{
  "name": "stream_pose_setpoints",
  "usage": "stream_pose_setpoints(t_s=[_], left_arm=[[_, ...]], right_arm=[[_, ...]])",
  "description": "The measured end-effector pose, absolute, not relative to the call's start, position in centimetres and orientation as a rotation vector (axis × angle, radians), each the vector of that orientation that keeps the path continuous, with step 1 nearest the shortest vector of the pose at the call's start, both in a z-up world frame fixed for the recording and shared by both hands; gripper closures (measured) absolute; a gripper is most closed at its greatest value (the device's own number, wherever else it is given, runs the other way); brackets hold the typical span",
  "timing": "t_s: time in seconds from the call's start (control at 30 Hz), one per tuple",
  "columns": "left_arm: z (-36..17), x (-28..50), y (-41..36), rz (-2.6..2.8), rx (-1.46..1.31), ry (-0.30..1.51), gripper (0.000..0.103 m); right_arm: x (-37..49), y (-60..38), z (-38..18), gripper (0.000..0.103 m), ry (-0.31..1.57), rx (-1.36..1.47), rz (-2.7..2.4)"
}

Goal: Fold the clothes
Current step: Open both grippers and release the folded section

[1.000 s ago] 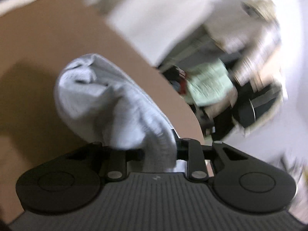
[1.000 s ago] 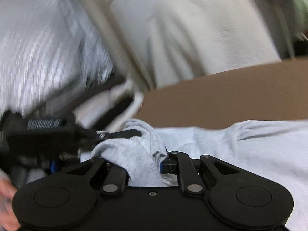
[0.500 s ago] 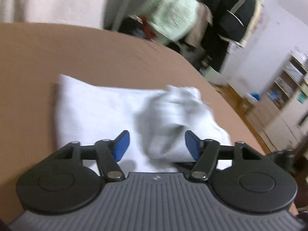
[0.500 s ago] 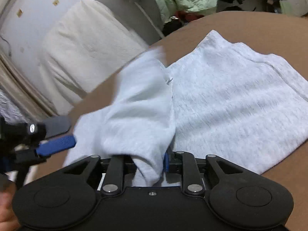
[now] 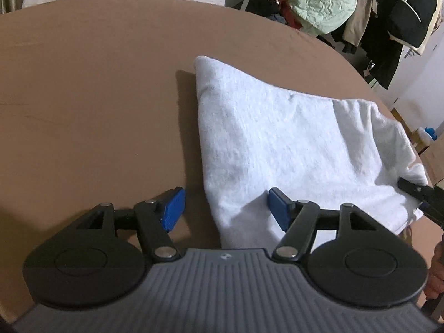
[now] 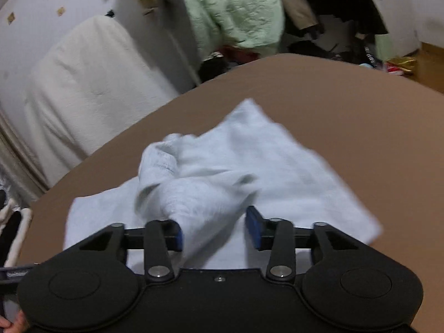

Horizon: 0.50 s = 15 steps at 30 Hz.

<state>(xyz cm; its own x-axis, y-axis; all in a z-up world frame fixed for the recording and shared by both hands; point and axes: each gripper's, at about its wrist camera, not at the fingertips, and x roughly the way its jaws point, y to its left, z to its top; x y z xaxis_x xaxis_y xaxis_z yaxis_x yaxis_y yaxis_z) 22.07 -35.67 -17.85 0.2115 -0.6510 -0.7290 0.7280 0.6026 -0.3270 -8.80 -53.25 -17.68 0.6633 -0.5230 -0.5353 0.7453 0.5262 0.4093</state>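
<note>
Garment: pale grey fleecy cloth garment [image 5: 277, 138], soft, matt, slightly fuzzy nap.
Table: round brown table [image 5: 97, 83], smooth matt covering.
Left gripper [image 5: 223, 204]: matt black plastic arms, blue rubbery pads [image 5: 173, 205], shiny metal pivots, ribbed grey body.
At 12 o'clock: pale green quilted jacket [image 6: 238, 8], crinkled.

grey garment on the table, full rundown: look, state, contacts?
The garment is pale grey, fleecy knit, folded into a rough rectangle lying flat on the brown table. One bunched flap rises near the open right gripper, cloth between its jaws. The open left gripper straddles its near edge.
</note>
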Motion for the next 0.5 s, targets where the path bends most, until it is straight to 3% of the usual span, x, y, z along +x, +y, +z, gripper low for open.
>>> stream_pose_setpoints(t_s=[0.03,0.3,0.5], left_arm=[[-17.8,22.2,-35.4,-0.958,0.079,0.962,0.036],[-18.0,23.4,-35.3,-0.968,0.015,0.954,0.036],[-17.0,24.8,-35.7,-1.027,-0.032,0.879,0.036]], right_arm=[[-9.2,-53.4,-17.5,0.041,0.370,0.659,-0.787],[-11.0,-53.9,-13.4,0.039,0.359,0.589,-0.702],[-5.8,-56.9,-12.8,0.036,0.490,0.537,-0.565]])
